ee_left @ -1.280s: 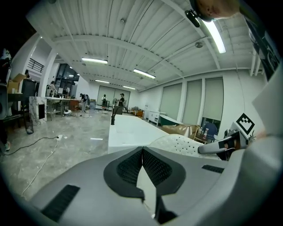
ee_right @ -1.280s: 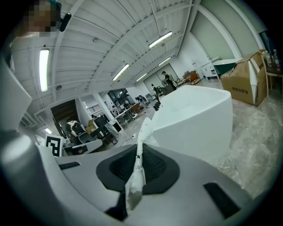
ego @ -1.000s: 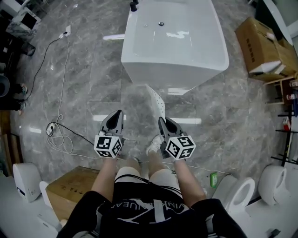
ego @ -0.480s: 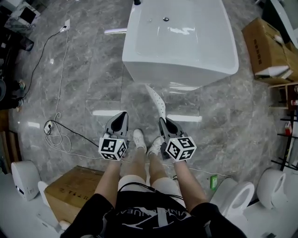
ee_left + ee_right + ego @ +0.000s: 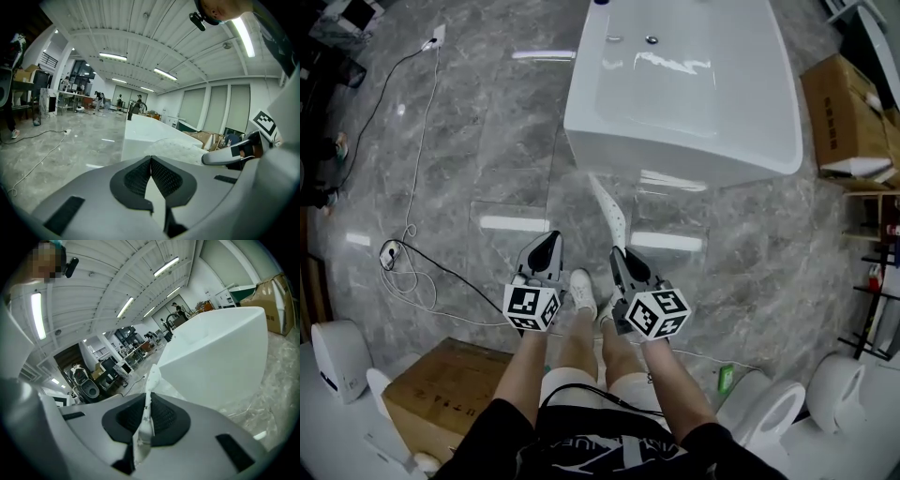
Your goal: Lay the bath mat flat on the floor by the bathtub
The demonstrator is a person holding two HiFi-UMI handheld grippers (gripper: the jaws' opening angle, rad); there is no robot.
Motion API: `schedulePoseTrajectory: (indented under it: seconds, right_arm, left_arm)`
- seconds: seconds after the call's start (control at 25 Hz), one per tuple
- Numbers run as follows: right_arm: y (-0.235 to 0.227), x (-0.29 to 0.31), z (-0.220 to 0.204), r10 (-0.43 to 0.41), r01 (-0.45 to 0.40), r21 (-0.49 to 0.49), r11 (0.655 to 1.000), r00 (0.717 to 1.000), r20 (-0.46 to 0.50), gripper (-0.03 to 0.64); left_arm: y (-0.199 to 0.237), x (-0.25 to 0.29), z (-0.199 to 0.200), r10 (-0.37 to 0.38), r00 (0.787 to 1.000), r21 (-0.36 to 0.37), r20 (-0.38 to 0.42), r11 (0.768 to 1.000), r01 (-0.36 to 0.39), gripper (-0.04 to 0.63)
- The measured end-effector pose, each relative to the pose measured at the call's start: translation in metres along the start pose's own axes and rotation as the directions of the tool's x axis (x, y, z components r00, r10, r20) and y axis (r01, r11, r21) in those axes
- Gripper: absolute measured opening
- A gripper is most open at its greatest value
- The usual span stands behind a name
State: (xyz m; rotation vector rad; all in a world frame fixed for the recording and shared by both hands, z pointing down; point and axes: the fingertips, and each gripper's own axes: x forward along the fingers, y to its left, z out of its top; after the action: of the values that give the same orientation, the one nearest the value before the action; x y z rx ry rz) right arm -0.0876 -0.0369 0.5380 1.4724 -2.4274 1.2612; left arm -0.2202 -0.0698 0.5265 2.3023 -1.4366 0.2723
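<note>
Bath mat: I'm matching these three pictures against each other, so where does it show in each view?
Head view: the white perforated bath mat is a strip at centre, running from the right tool toward the white bathtub.
Left gripper view: probably the pale translucent sheet right of centre, before the tub.
Right gripper view: bottom centre, pinched between that tool's jaws.
Shared landmark: the bathtub.
</note>
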Motion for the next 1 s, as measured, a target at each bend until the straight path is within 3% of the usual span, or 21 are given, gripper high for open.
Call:
schedulePoseTrajectory:
  seconds: [0.28, 0.52, 0.76, 1.0]
  right_arm:
    - [0.036, 0.054, -0.001, 0.048, -0.049, 0.051, 0.998, 0.999, 0.023, 0.038]
    - [0.04, 0.096, 0.001, 0.05, -0.065, 0.141, 0.988, 0.994, 0.102, 0.038]
    - [-0.018, 0.128, -0.035, -0.042, 0.026, 0.161, 0.987, 0.994, 0.097, 0.038]
    - [-0.094, 0.13, -0.071, -0.143, 0.131, 0.144, 0.981, 0.987, 0.07, 0.038]
  left_arm:
    - [0.05, 0.001, 0.005, 0.035, 0.999, -0.005, 0.004, 0.999, -0.035, 0.014]
    - [0.078, 0.006, 0.011, 0.015, 1.0, 0.037, 0.004, 0.999, -0.015, 0.014]
    - [0.092, 0.025, 0.0, 0.013, 1.0, 0.06, 0.018, 0.998, -0.014, 0.014]
    - [0.077, 0.04, -0.016, -0.001, 0.999, 0.07, 0.038, 0.998, -0.002, 0.014]
